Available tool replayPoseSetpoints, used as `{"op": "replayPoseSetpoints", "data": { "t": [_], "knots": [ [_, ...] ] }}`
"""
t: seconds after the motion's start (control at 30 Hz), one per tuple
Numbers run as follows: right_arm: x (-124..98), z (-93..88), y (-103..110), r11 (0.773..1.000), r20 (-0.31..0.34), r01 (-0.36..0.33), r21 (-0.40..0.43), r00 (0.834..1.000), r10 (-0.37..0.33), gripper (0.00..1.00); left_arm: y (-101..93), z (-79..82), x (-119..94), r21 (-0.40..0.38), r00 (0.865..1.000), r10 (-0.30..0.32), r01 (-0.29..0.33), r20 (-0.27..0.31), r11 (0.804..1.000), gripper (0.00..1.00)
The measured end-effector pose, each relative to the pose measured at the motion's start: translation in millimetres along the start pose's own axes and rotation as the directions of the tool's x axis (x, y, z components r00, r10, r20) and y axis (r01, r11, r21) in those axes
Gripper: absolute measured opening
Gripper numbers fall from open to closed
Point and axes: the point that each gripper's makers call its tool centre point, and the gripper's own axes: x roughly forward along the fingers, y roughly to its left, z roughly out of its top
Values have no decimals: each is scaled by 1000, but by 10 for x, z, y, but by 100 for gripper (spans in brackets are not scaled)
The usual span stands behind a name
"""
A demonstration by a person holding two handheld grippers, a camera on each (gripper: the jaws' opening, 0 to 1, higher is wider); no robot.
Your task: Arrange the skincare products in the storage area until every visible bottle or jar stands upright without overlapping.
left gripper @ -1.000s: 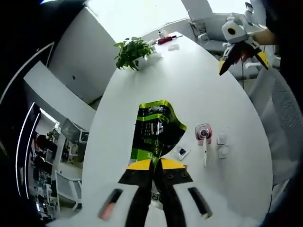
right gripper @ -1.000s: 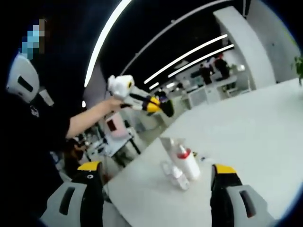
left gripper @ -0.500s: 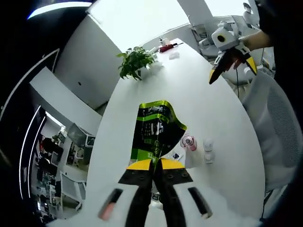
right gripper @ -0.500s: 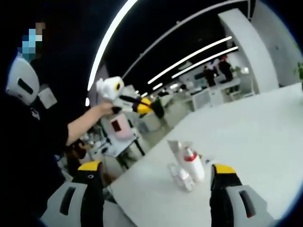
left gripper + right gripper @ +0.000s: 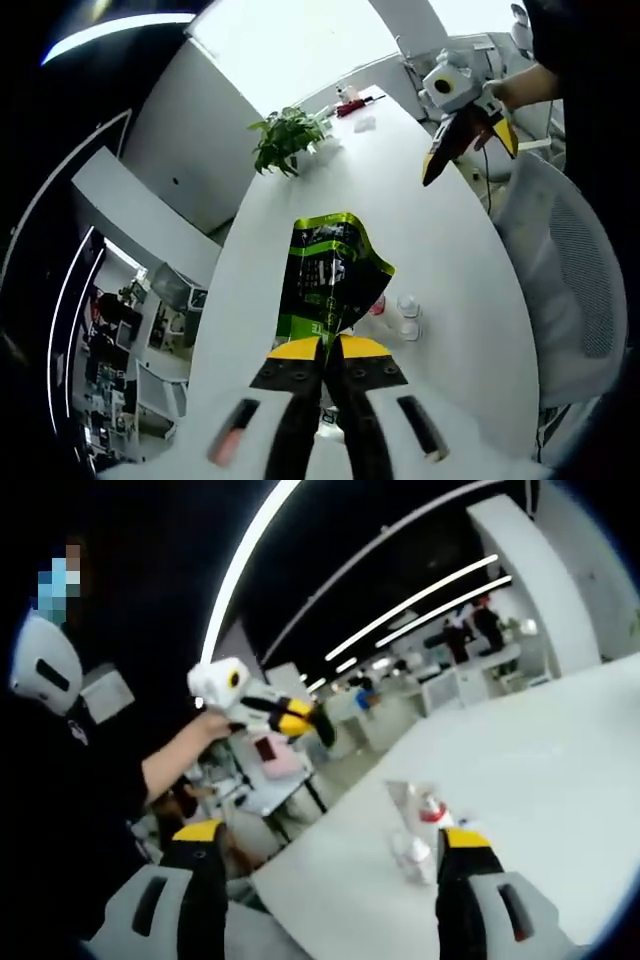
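My left gripper (image 5: 322, 348) is shut on a green and black pouch (image 5: 332, 272), held high above the white table (image 5: 450, 250). Below it stand two small clear jars (image 5: 406, 316), with a red-capped bottle (image 5: 377, 305) partly hidden behind the pouch. The right gripper (image 5: 462, 145) hangs in a hand at the upper right, jaws apart. In the right gripper view my right gripper (image 5: 325, 855) is open with nothing between its jaws. Beyond it the red-capped bottle (image 5: 431, 810) and clear jars (image 5: 414, 851) stand near the table edge. The left gripper (image 5: 290, 718) is held up at the left.
A potted plant (image 5: 285, 135) and small red and white items (image 5: 352, 98) sit at the table's far end. A mesh chair (image 5: 575, 270) stands by the table's right edge. A person's arm (image 5: 175, 760) reaches across the left. Office desks lie beyond the table.
Both views have pulled away from the table, so the bottle and jars look smaller. The right gripper has shifted left in the left gripper view. The pouch stays in the left jaws.
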Motion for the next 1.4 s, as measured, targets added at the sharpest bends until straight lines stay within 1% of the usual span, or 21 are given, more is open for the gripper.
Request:
{"op": "replayPoseSetpoints", "data": {
  "t": [0.1, 0.2, 0.3, 0.4, 0.53, 0.6, 0.67, 0.77, 0.9, 1.0, 1.07, 1.1, 1.23, 1.3, 1.4],
  "knots": [
    [-35, -9, 87, 1000, -12, -14, 7, 1000, 14, 80, -86, 133, -125, 9, 1000, 14, -14, 19, 1000, 6],
    [-48, 8, 156, 1000, -7, -18, -5, 1000, 18, 78, -148, 202, -205, 17, 999, 22, -23, 29, 1000, 6],
    [-46, 40, 228, 999, -4, -29, -16, 1000, 29, 76, -185, 234, -281, 33, 999, 40, -41, 33, 999, 6],
    [-32, 99, 306, 999, 11, -48, -21, 999, 48, 76, -241, 272, -342, 44, 998, 51, -52, 31, 998, 6],
    [6, 154, 407, 996, 27, -87, -2, 996, 87, 75, -342, 331, -400, 40, 997, 63, -64, 40, 997, 6],
    [27, 145, 462, 993, 16, -109, 32, 994, 109, 74, -396, 341, -414, 47, 997, 63, -64, 36, 997, 6],
    [48, 126, 514, 991, -1, -128, 38, 992, 128, 73, -474, 361, -431, 59, 997, 68, -70, 32, 996, 6],
    [71, 123, 587, 986, -17, -159, 53, 987, 160, 69, -533, 400, -472, 63, 997, 72, -74, 35, 995, 6],
    [96, 247, 666, 977, 4, -196, 78, 980, 197, 68, -654, 490, -525, 61, 997, 56, -60, 57, 996, 6],
    [107, 355, 724, 967, 34, -228, 111, 974, 226, 68, -724, 523, -541, 78, 997, 57, -61, 50, 995, 6],
    [121, 390, 753, 965, 34, -239, 103, 971, 237, 67, -762, 545, -554, 87, 997, 59, -63, 48, 994, 6],
    [138, 376, 763, 968, 16, -239, 80, 971, 239, 66, -781, 564, -561, 91, 997, 60, -64, 50, 994, 6],
    [197, 383, 809, 966, -4, -250, 68, 968, 251, 63, -846, 614, -567, 99, 997, 52, -58, 56, 993, 6],
    [226, 422, 872, 962, -2, -270, 42, 963, 271, 60, -880, 636, -572, 97, 997, 46, -52, 62, 994, 6],
    [274, 477, 906, 959, 6, -281, 36, 960, 281, 53, -891, 664, -578, 96, 997, 40, -47, 73, 994, 6]
  ]
}}
